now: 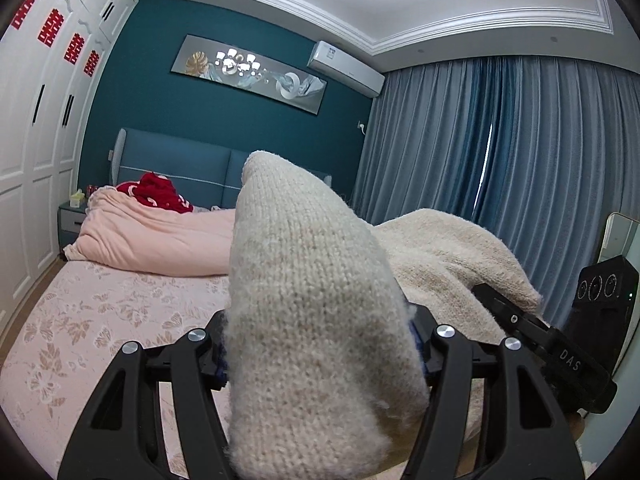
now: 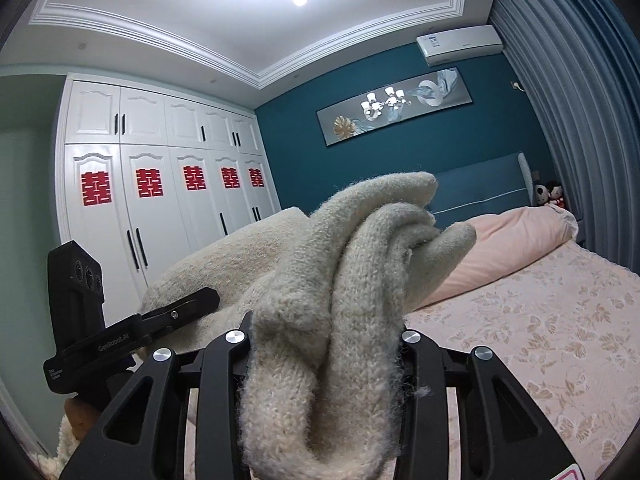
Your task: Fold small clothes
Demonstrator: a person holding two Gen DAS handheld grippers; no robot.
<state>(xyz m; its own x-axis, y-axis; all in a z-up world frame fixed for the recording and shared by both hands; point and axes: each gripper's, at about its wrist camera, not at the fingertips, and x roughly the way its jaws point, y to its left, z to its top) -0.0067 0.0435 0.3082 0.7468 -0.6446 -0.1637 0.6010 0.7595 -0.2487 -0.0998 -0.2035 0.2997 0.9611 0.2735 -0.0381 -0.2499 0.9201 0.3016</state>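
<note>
A cream knitted garment (image 1: 312, 280) is lifted above the bed, hanging between my two grippers. In the left wrist view a thick fold of it fills the gap of my left gripper (image 1: 320, 344), whose pads press on both sides. The rest of the knit stretches right to my right gripper (image 1: 492, 300), seen from the side. In the right wrist view a bunched, twisted part of the garment (image 2: 352, 280) is clamped in my right gripper (image 2: 328, 344). My left gripper (image 2: 188, 304) shows at the left, holding the far edge. The fingertips of both are hidden by the knit.
The bed's pink floral sheet (image 1: 100, 320) lies below. A pink duvet (image 1: 160, 240) and a red garment (image 1: 160, 196) are heaped near the blue headboard (image 1: 180, 164). White wardrobes (image 2: 160, 208) line one side, blue curtains (image 1: 500, 152) the other. A nightstand (image 1: 72, 220) stands beside the bed.
</note>
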